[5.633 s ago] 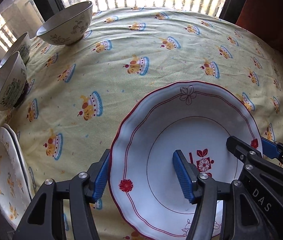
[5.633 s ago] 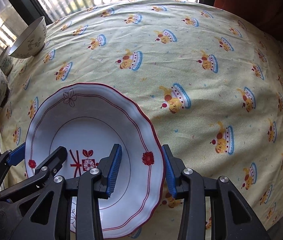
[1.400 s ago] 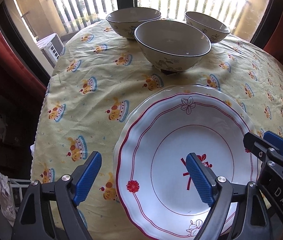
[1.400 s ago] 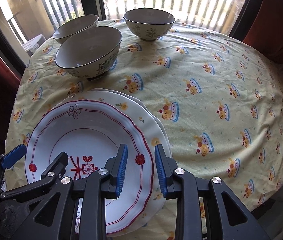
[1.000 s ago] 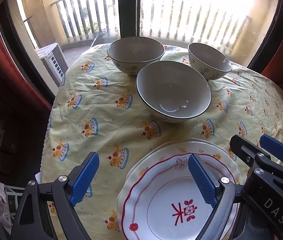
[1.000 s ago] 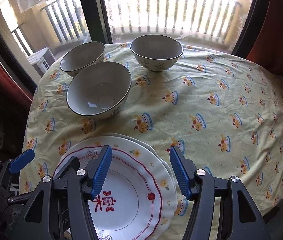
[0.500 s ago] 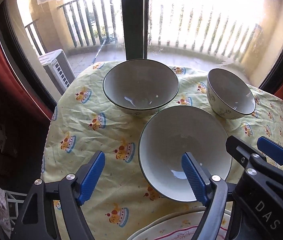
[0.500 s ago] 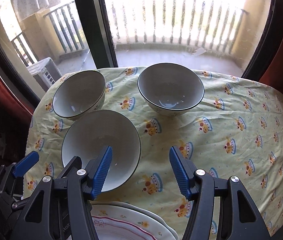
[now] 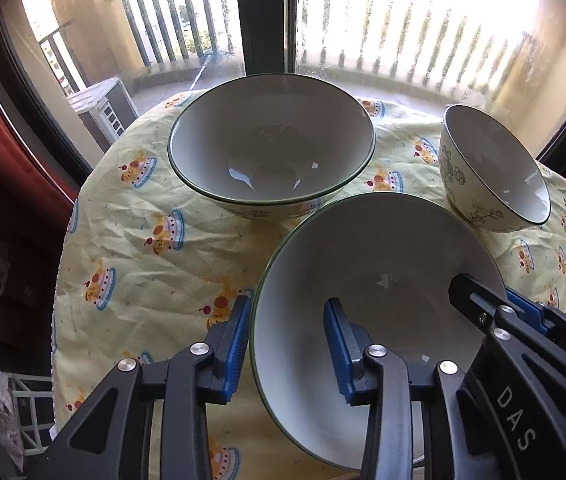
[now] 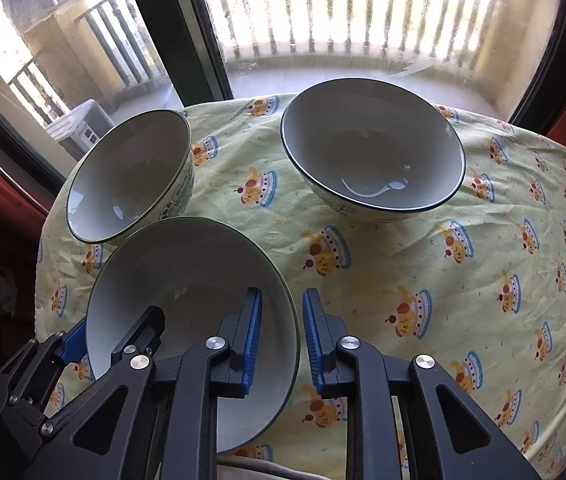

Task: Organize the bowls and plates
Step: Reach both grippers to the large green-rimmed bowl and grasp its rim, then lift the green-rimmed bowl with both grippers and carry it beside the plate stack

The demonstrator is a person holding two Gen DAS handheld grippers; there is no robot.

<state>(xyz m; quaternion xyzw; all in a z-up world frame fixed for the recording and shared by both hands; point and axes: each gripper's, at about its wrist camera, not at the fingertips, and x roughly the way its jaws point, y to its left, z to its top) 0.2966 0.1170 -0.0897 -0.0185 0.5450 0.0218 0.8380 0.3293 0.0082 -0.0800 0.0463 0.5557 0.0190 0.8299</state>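
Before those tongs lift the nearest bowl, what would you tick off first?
1. Left tongs straddle the near bowl at its rim: ok; their jaws have just been closing.
2. Right tongs straddle the opposite rim: ok; their jaws have also just been closing.
3. Pads pressing firmly on the bowl wall on both sides: cannot tell.
4. Near bowl empty, nothing to spill: ok.
5. Near bowl apart from the back-left bowl: cannot tell; their rims overlap in both views.
6. Near bowl apart from the back-right bowl: ok; tablecloth shows between them.
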